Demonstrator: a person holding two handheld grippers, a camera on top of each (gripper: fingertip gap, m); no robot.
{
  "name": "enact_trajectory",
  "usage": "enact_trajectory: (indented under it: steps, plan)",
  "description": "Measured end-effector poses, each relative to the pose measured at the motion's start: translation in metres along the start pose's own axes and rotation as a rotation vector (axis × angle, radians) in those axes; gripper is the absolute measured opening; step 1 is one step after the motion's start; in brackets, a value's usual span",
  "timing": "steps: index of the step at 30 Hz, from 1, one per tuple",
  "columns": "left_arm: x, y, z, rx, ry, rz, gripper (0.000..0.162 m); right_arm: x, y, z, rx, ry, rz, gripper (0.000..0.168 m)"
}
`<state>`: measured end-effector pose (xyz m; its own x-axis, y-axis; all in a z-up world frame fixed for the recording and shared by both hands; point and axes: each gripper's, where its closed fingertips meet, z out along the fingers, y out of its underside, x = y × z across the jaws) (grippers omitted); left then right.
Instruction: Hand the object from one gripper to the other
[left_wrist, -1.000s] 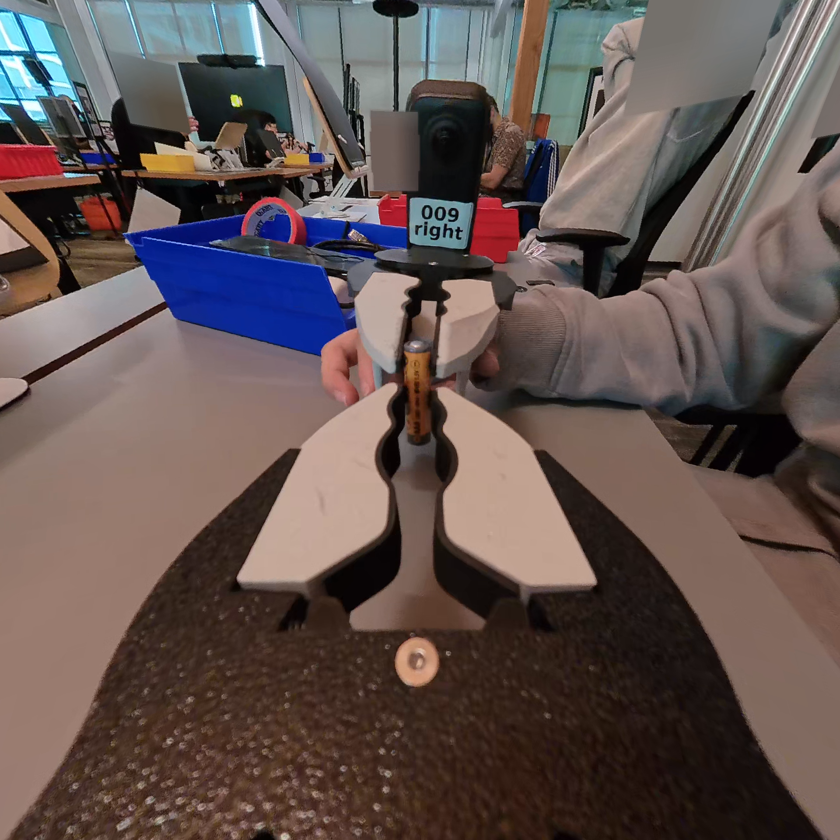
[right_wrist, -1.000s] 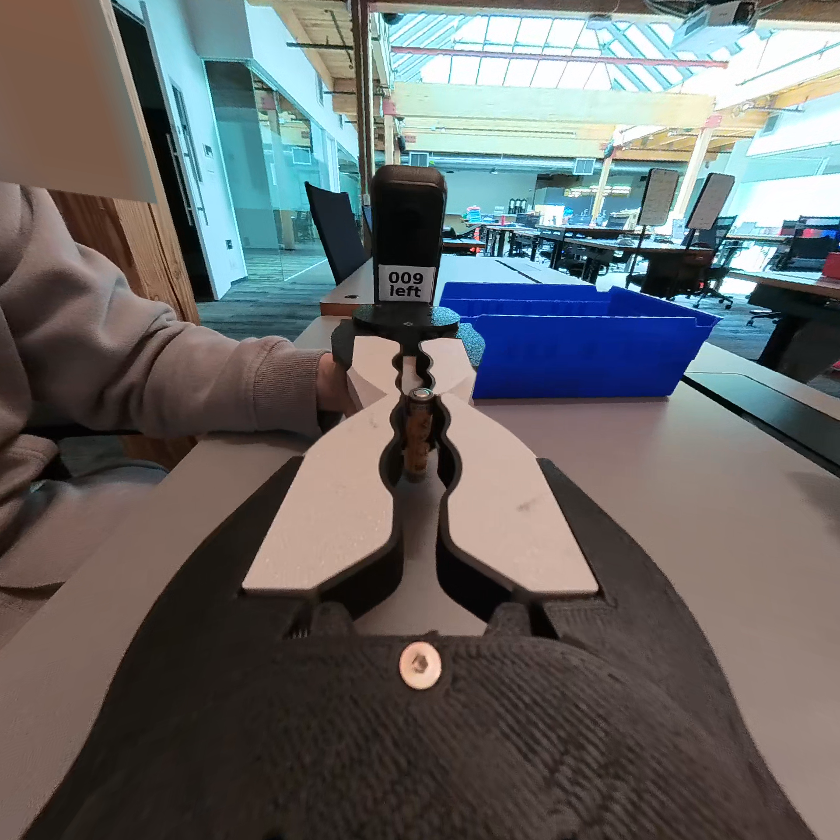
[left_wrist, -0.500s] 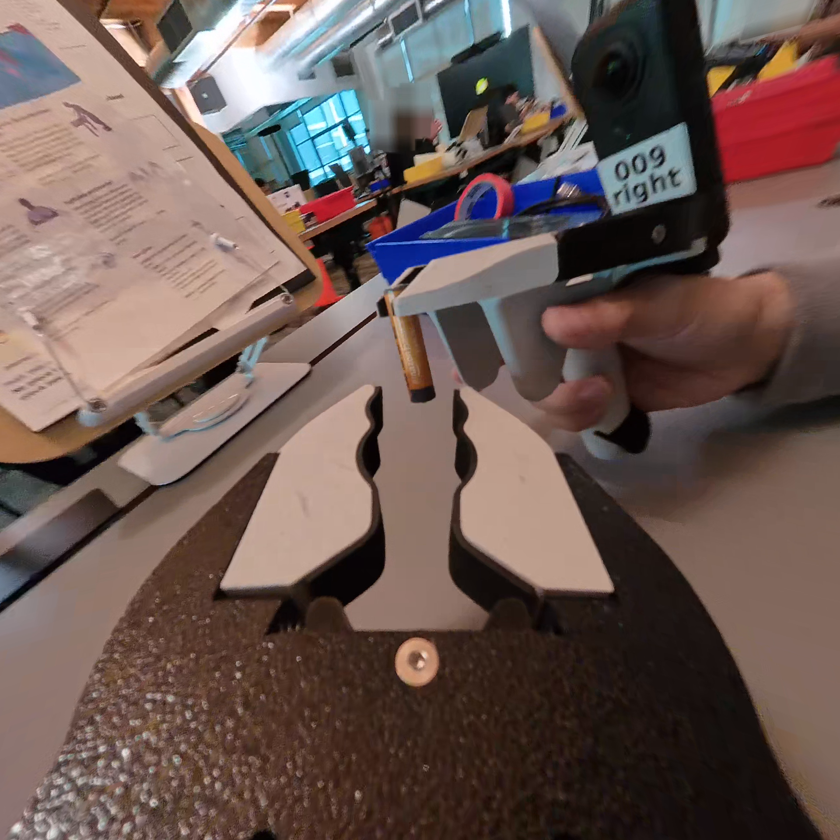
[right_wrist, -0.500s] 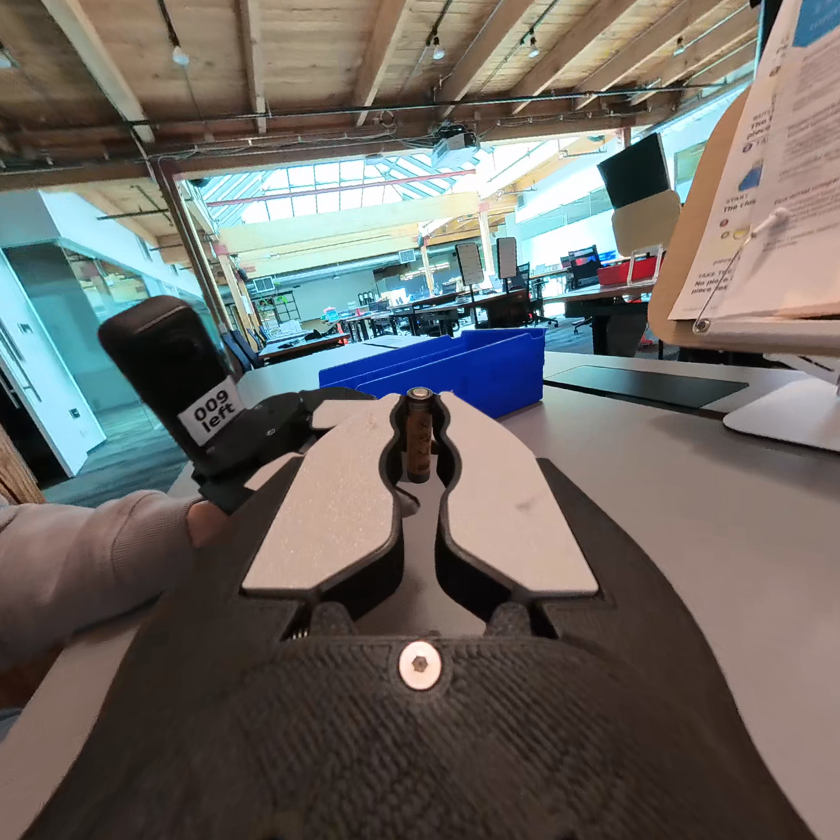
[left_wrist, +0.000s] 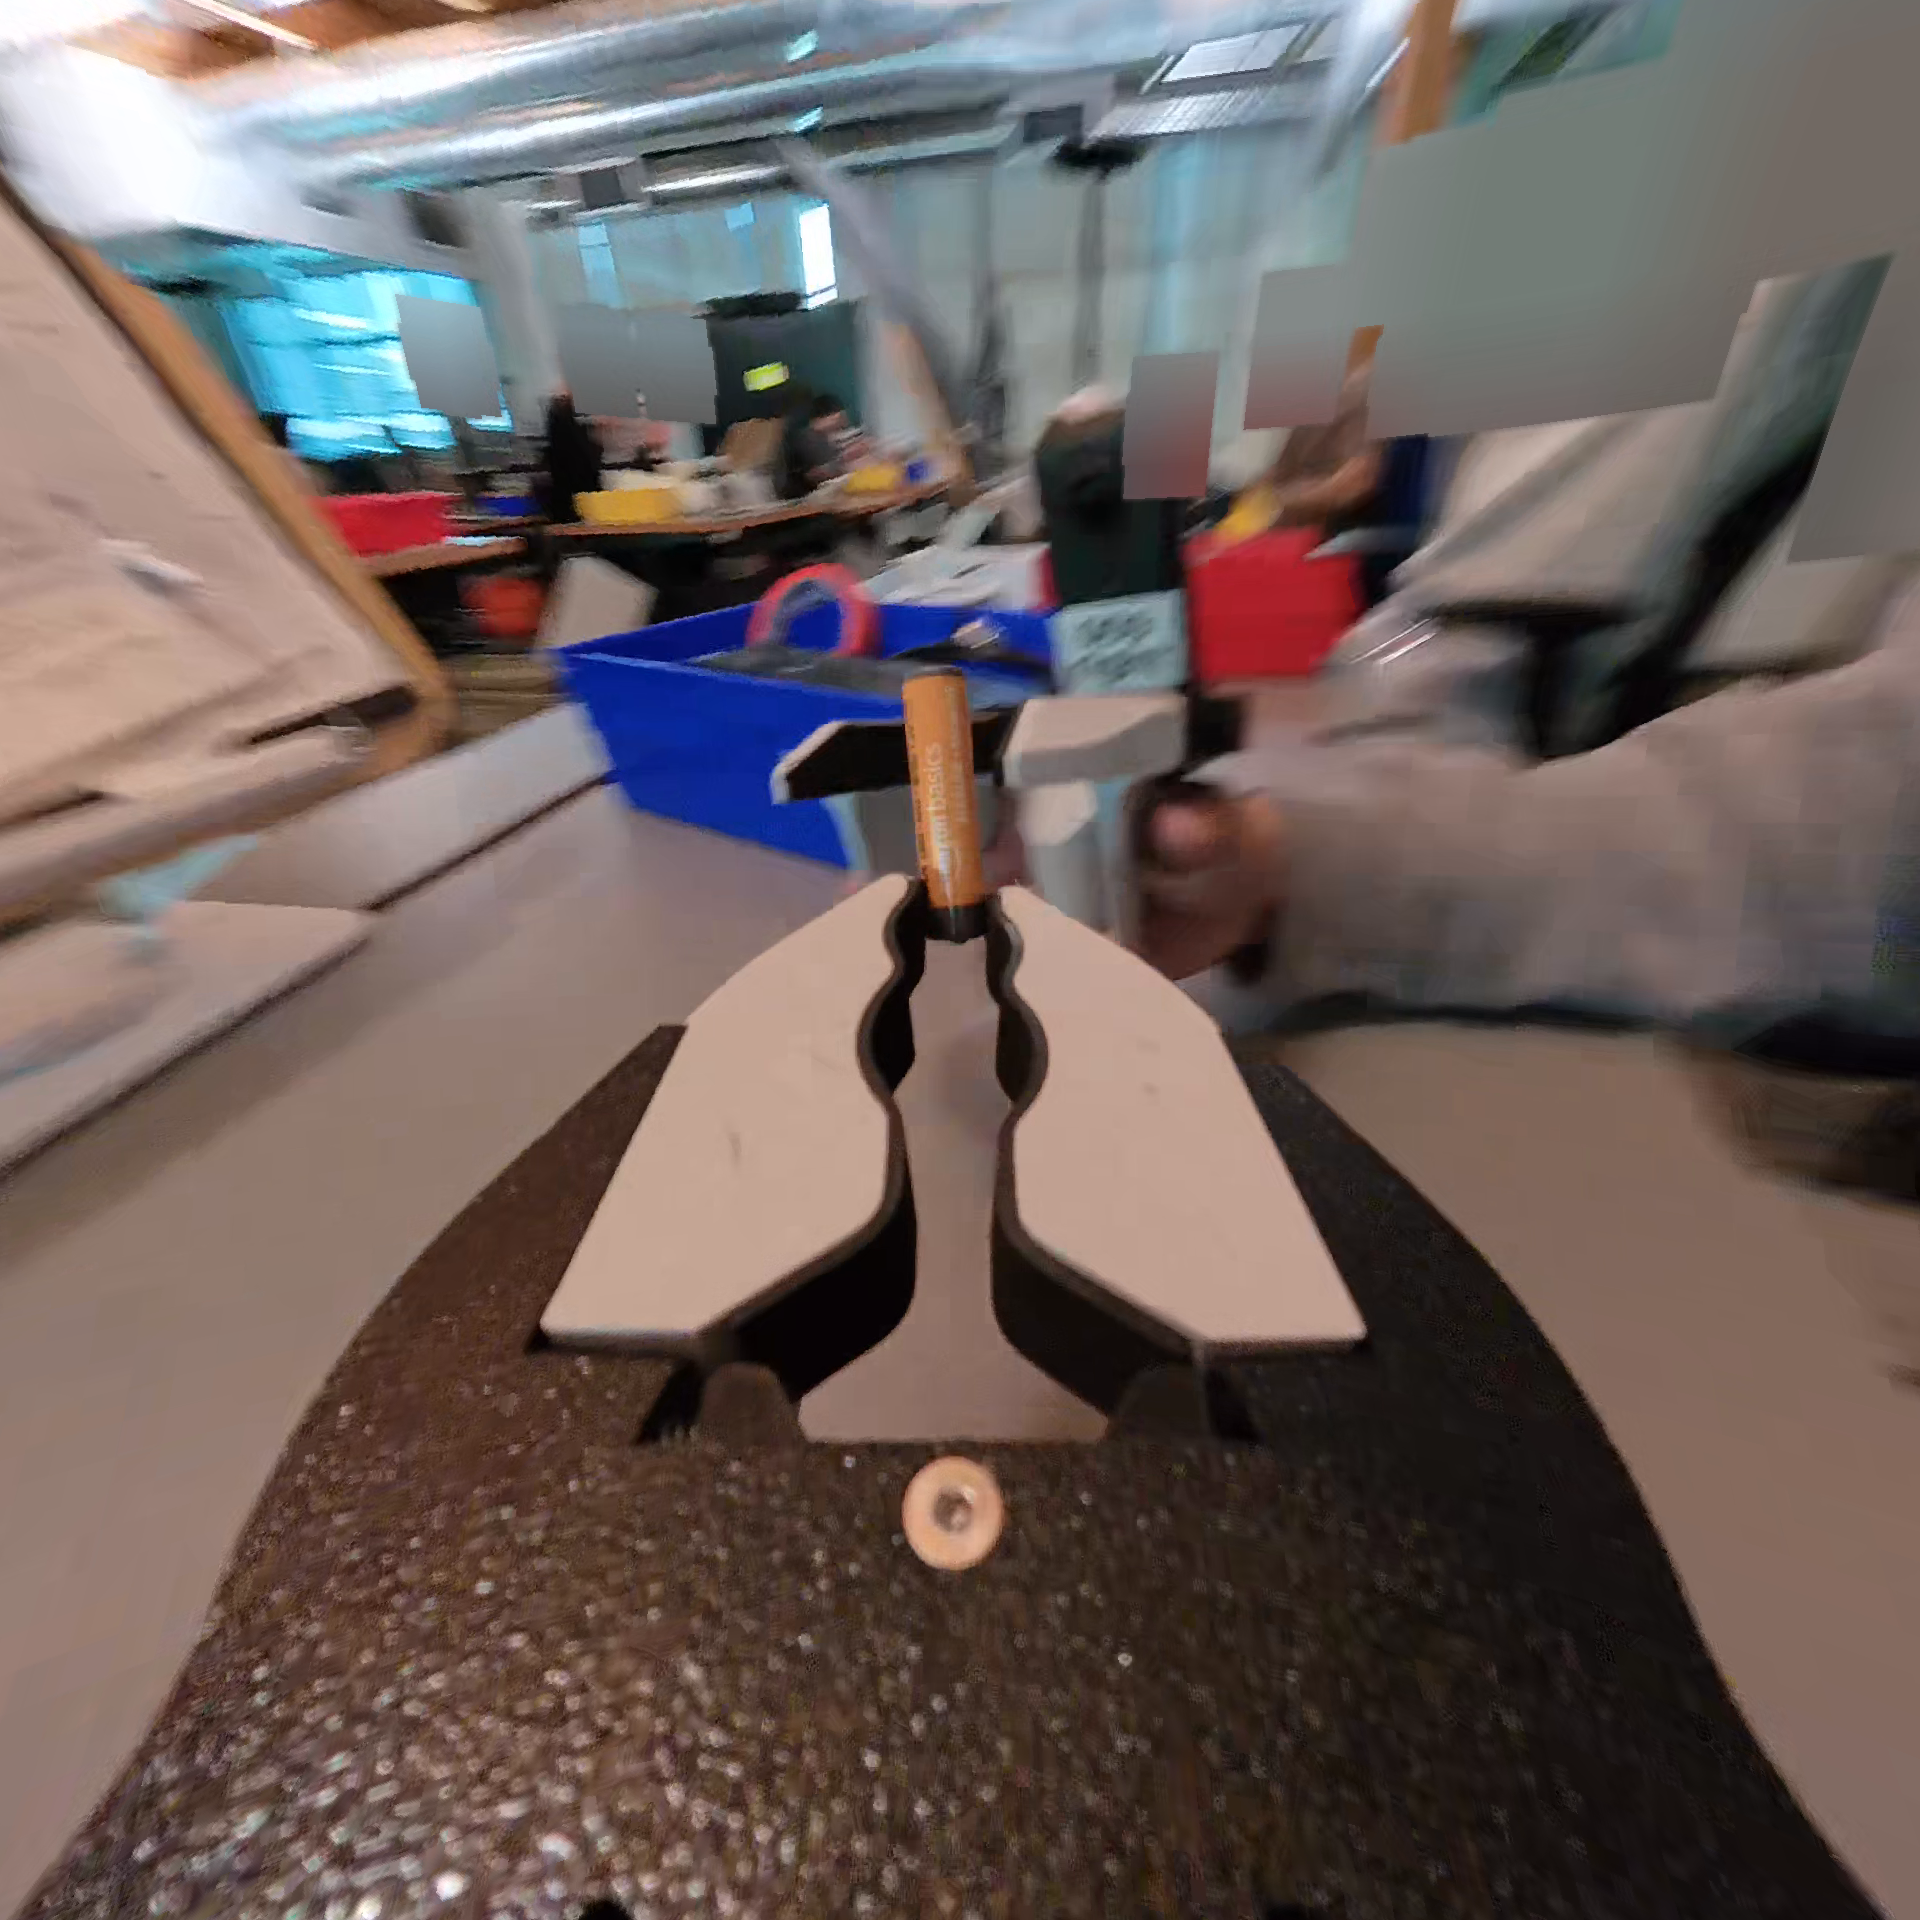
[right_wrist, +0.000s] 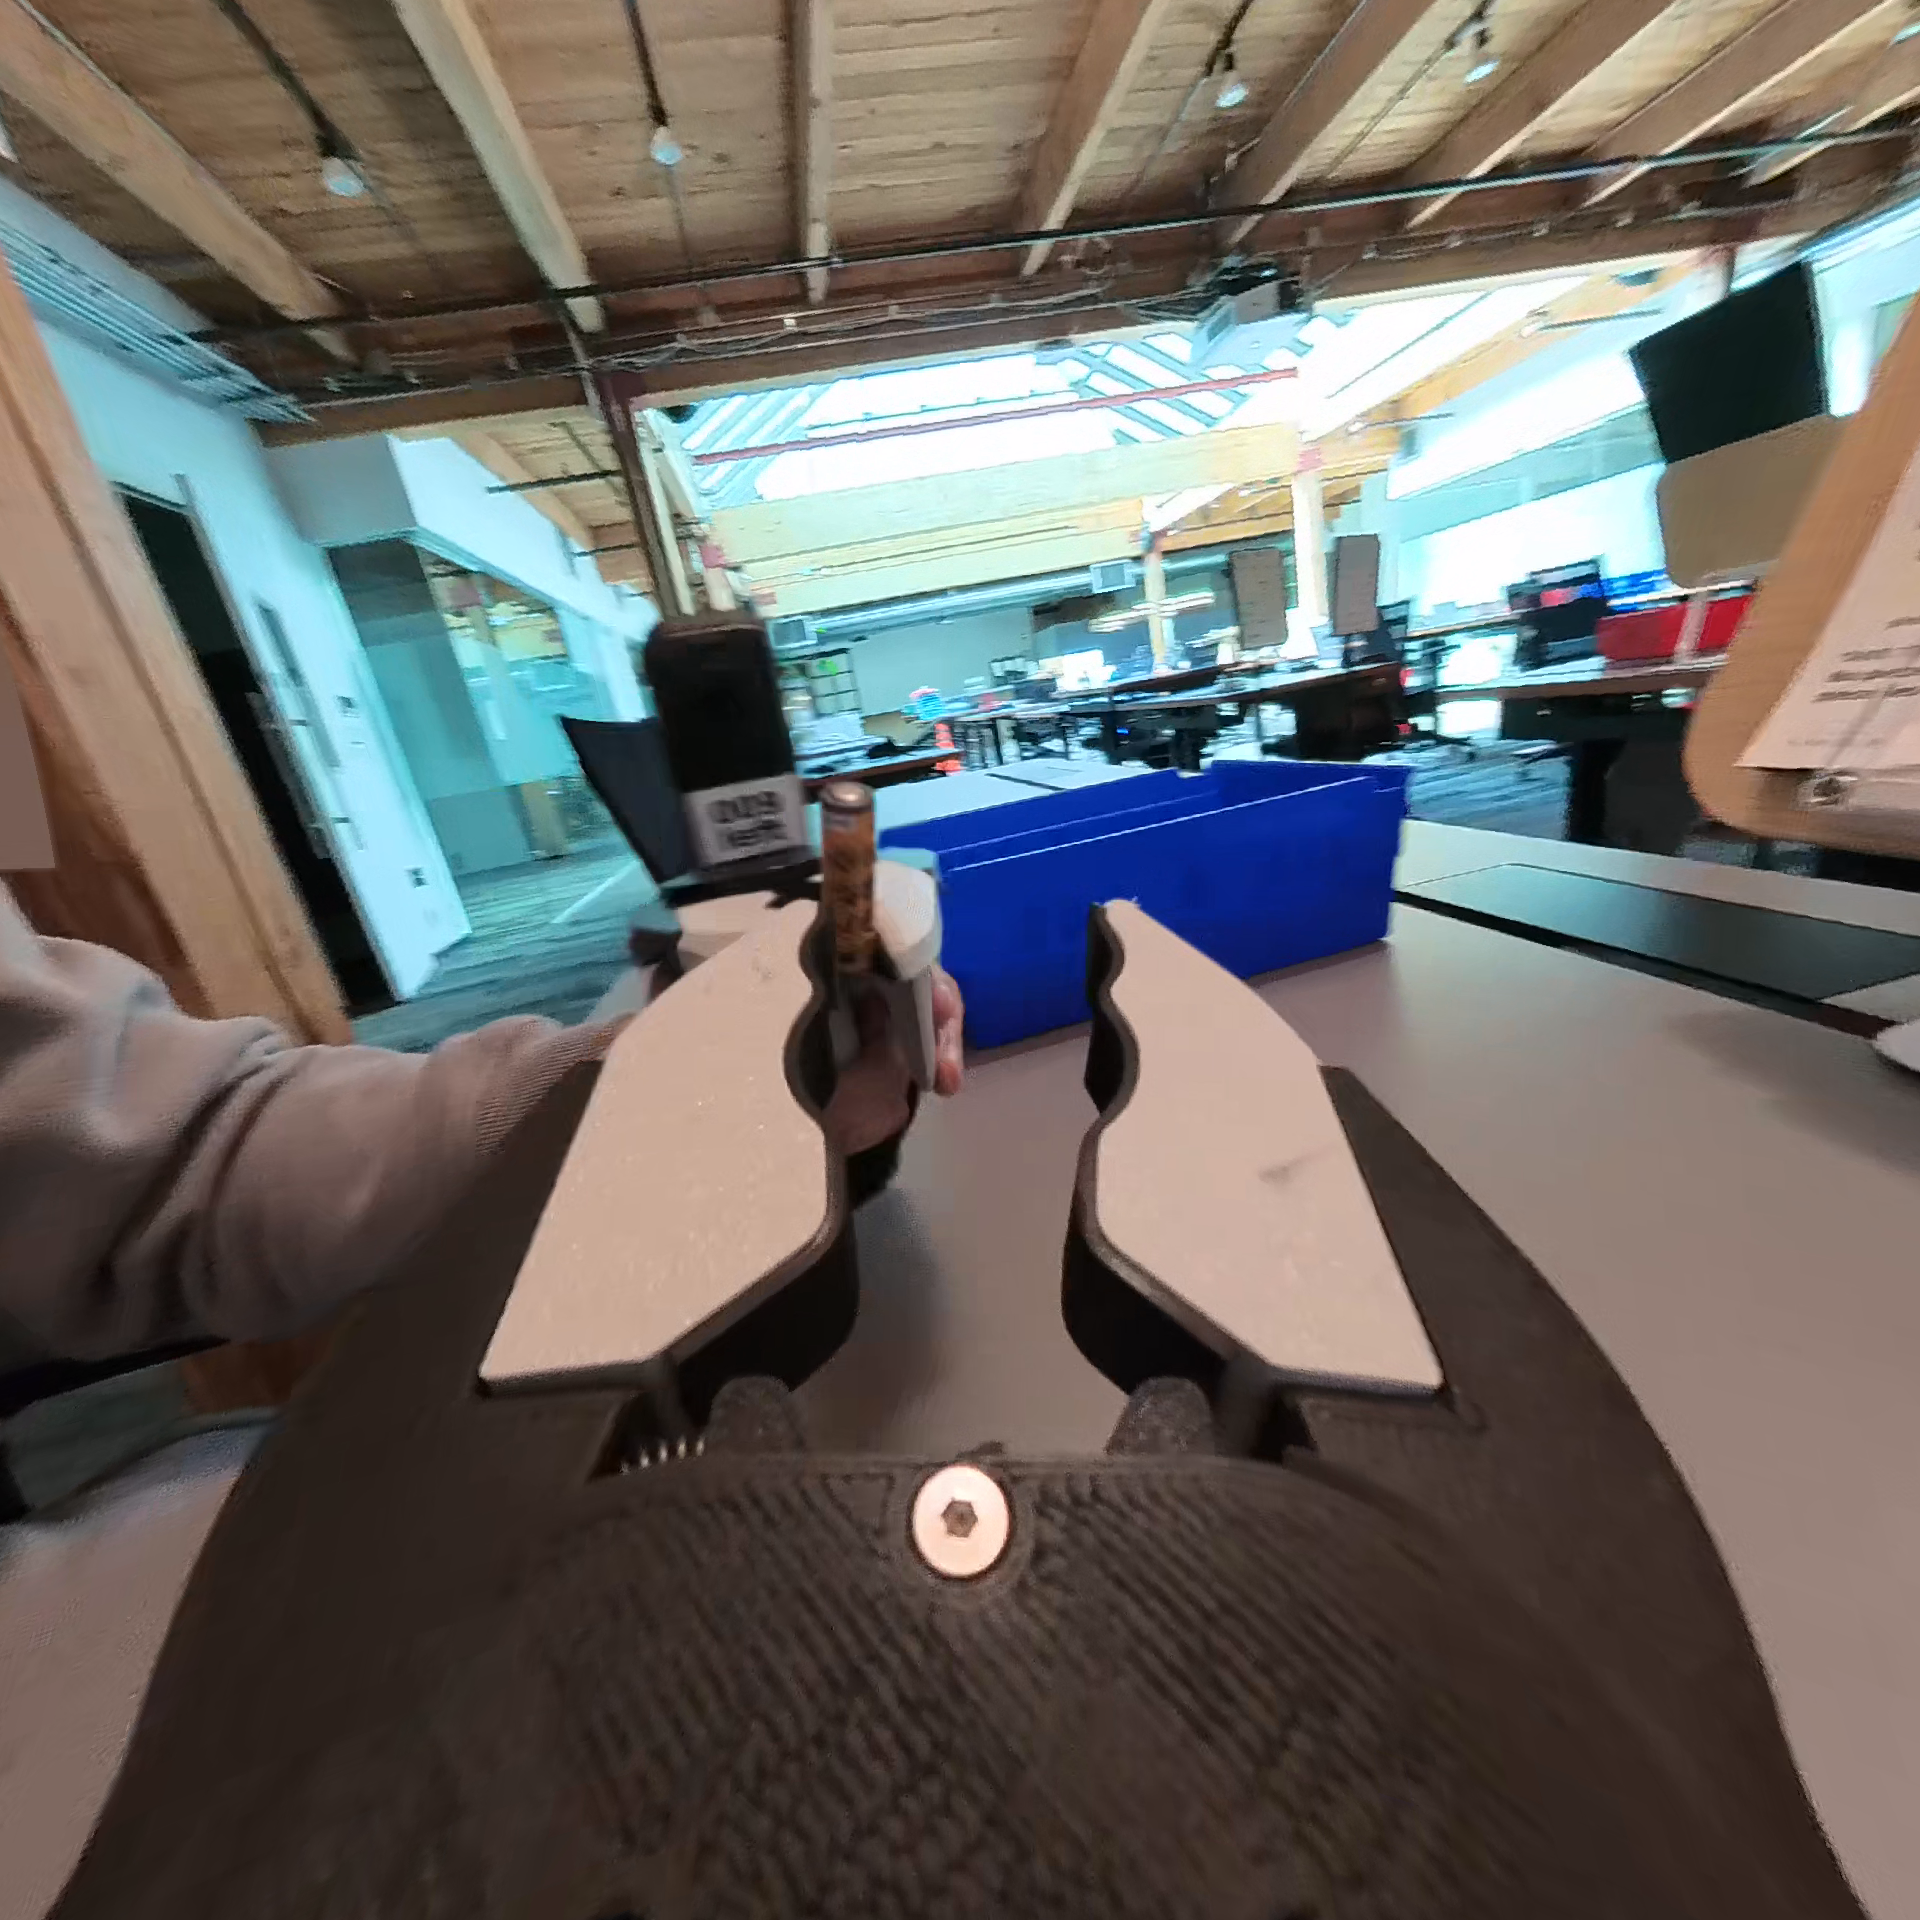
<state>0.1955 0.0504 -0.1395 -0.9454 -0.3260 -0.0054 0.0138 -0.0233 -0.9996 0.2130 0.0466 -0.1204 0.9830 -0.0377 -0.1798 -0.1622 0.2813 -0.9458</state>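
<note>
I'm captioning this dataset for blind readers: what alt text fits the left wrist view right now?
The left tongs pinch the bottom end of an upright orange battery at their tips. Just behind, the right tongs, held in a hand, stand open around it, above a grey table with a blue bin beyond.

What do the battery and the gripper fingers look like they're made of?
Battery: smooth orange wrap with a dark base band, probably film over metal. Left gripper fingers: flat, matte pale-grey faces over black bodies, likely plastic; exact material unclear.

Battery (left_wrist: 943, 800) base hidden between fingers (left_wrist: 790, 1091); background motion-blurred.
</note>
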Motion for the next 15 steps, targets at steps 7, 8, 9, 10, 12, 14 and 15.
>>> enact_trajectory:
  steps: [7, 8, 9, 10, 12, 14, 15]
  plan:
    - [0.044, -0.007, -0.007, 0.067, 0.480, -0.402, 0.010, -0.045, -0.008, 0.002, 0.069, -0.307, 0.199, 0.036]
    - [0.048, -0.006, -0.007, 0.056, 0.510, -0.410, 0.010, -0.050, -0.007, 0.002, 0.062, -0.331, 0.192, 0.034]
    - [0.053, -0.005, -0.006, 0.048, 0.536, -0.420, 0.010, -0.053, -0.006, 0.003, 0.051, -0.340, 0.172, 0.032]
    - [0.055, -0.004, -0.005, 0.043, 0.541, -0.422, 0.010, -0.055, -0.005, 0.003, 0.045, -0.342, 0.144, 0.030]
    - [0.057, -0.001, -0.002, 0.036, 0.539, -0.417, 0.010, -0.061, -0.007, 0.000, 0.055, -0.380, 0.097, 0.011]
    - [0.054, -0.001, -0.001, 0.041, 0.521, -0.416, 0.010, -0.059, -0.006, 0.001, 0.036, -0.369, 0.091, 0.011]
    - [0.051, -0.001, -0.001, 0.044, 0.501, -0.408, 0.010, -0.057, -0.006, 0.002, 0.022, -0.358, 0.092, 0.011]
